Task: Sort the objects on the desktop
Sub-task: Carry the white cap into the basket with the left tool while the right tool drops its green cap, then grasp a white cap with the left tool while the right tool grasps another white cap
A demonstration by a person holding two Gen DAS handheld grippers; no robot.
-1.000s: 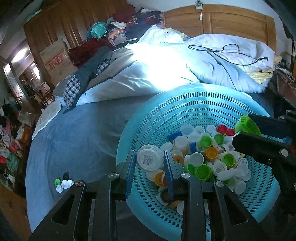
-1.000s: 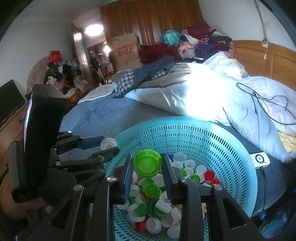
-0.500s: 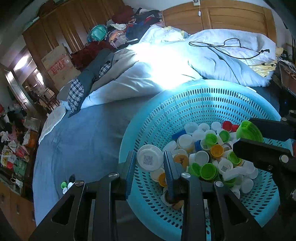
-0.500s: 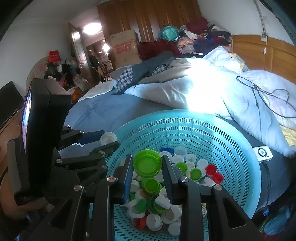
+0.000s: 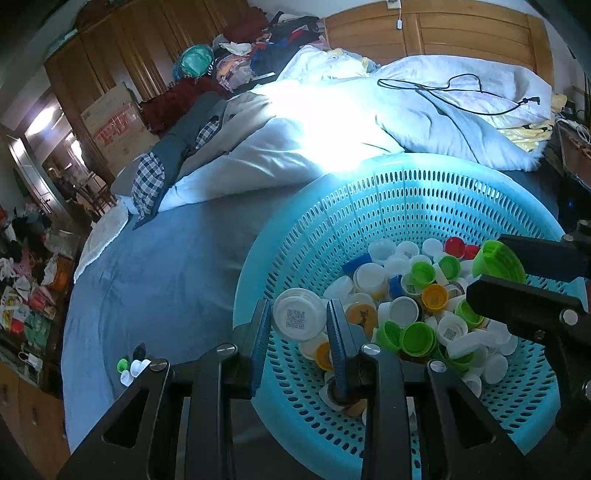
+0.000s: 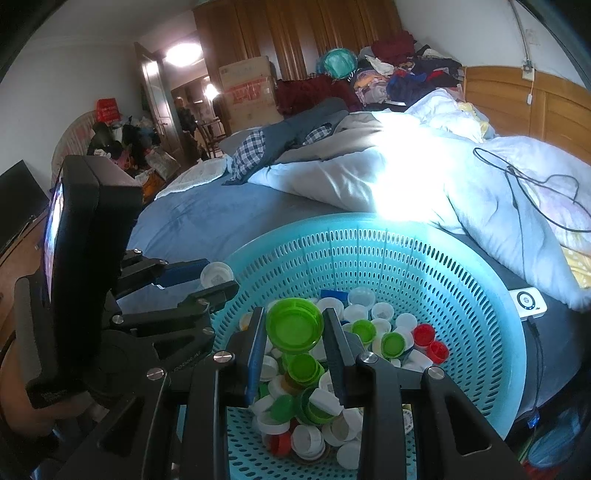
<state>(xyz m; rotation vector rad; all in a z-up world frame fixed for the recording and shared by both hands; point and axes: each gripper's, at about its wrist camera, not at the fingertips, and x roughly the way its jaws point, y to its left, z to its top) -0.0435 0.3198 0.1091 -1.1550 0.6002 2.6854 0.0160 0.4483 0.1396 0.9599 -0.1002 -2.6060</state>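
Over the turquoise basket (image 5: pixel 369 206) on the blue bedspread (image 5: pixel 159 273), both grippers hold much the same pose as a second ago, and each keeps its catch. The left gripper (image 5: pixel 298 325) has its fingers clamped on a white cap (image 5: pixel 299 319) printed with a square code, held above the near left part of the basket, just inside the rim. The right gripper (image 6: pixel 294 334) has its fingers clamped on a large green cap (image 6: pixel 294 325), held open side toward the camera above the heap of caps (image 6: pixel 325 387) in the basket's bottom. In the left view that same green cap shows at the right, pinched between the other tool's black fingers. The only change from the earlier frames is a slight shift of view: the basket now sits a little lower in both pictures, and more of the white duvet (image 5: pixel 295 147) and headboard (image 5: pixel 443 33) shows above it. The heap of white, green, red, orange and blue caps lies as it did. A few small caps (image 5: pixel 131 365) rest on the bedspread left of the basket, unchanged. A black cable (image 5: pixel 458 96) lies across the duvet.
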